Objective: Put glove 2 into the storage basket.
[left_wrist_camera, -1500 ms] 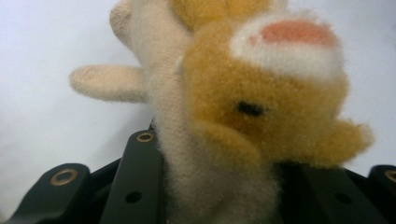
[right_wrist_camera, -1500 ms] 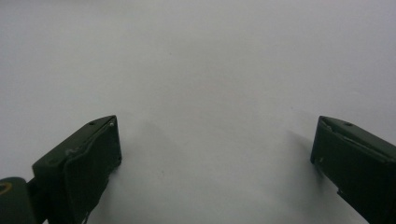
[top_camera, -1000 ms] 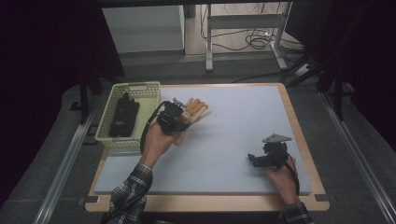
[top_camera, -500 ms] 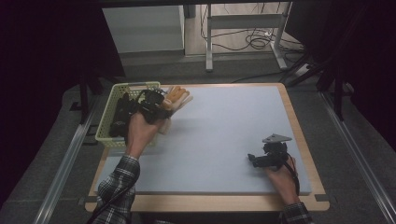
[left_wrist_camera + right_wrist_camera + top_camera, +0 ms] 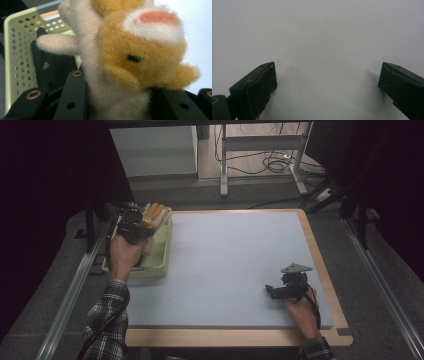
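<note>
Soft toy: a tan and cream plush animal with a white muzzle and pink nose (image 5: 140, 57), held up over the far corner of the basket; in the high view it shows as an orange and cream bundle (image 5: 152, 214) at the basket's far rim.
Left claw: the black two-jaw left claw (image 5: 131, 222) is clenched on the plush animal; in the left gripper view its jaws press the cream body from both sides at the bottom of the frame.
Basket: a pale yellow-green plastic basket with perforated walls (image 5: 162, 251) sits at the left edge of the desk, directly under the left hand (image 5: 123, 254) and the toy.
In the basket: a dark black object (image 5: 53, 67) lies inside, below and behind the toy's cream limb; what it is cannot be told.
In the way: the toy and the hand cover much of the basket's inside in the high view.
Desk: a wooden-edged desk covered by a pale grey-blue mat (image 5: 230, 260).
Right claw: the black right claw (image 5: 280, 290) rests low on the mat near the desk's right front corner, well apart from the basket; its jaws stand wide apart with bare mat between them (image 5: 324, 82).
Surroundings: a grey metal frame with loose cables (image 5: 260, 150) stands on the floor beyond the desk.
</note>
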The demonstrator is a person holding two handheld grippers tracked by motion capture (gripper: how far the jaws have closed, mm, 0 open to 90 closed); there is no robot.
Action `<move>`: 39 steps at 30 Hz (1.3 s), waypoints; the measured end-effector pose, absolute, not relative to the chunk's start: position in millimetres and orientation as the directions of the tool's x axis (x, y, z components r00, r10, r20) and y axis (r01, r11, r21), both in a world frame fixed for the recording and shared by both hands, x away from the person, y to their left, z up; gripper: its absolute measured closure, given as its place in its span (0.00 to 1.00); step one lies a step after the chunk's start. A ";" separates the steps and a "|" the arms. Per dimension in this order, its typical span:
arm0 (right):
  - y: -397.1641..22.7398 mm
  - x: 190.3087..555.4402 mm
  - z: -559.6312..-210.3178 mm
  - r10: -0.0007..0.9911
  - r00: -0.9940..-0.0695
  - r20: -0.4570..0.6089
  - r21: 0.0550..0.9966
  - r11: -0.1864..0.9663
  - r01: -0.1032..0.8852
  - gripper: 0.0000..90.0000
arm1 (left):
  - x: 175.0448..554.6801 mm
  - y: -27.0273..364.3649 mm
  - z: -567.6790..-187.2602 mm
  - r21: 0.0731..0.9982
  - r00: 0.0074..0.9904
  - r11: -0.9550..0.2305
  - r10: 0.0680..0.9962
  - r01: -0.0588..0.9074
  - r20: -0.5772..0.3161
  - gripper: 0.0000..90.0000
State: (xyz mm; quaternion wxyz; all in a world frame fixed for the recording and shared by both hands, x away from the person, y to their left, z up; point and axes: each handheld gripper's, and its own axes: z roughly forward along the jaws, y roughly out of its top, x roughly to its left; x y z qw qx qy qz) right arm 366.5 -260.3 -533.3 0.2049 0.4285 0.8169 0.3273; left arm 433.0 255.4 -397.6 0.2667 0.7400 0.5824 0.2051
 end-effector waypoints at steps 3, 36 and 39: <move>-260.3 366.5 -533.3 0.834 -0.549 -0.054 0.710 0.418 0.566 0.02 | 440.3 260.9 -409.7 0.626 0.211 -0.154 0.977 0.765 -0.017 0.71; -260.2 366.2 -533.3 0.832 -0.552 -0.056 0.713 0.420 0.562 0.02 | 507.3 244.5 -501.8 0.402 0.172 -0.168 0.985 0.900 0.027 0.41; -260.2 366.2 -533.3 0.832 -0.552 -0.055 0.713 0.420 0.562 0.02 | 504.6 253.1 -496.8 0.416 0.162 -0.144 0.987 0.898 -0.008 0.24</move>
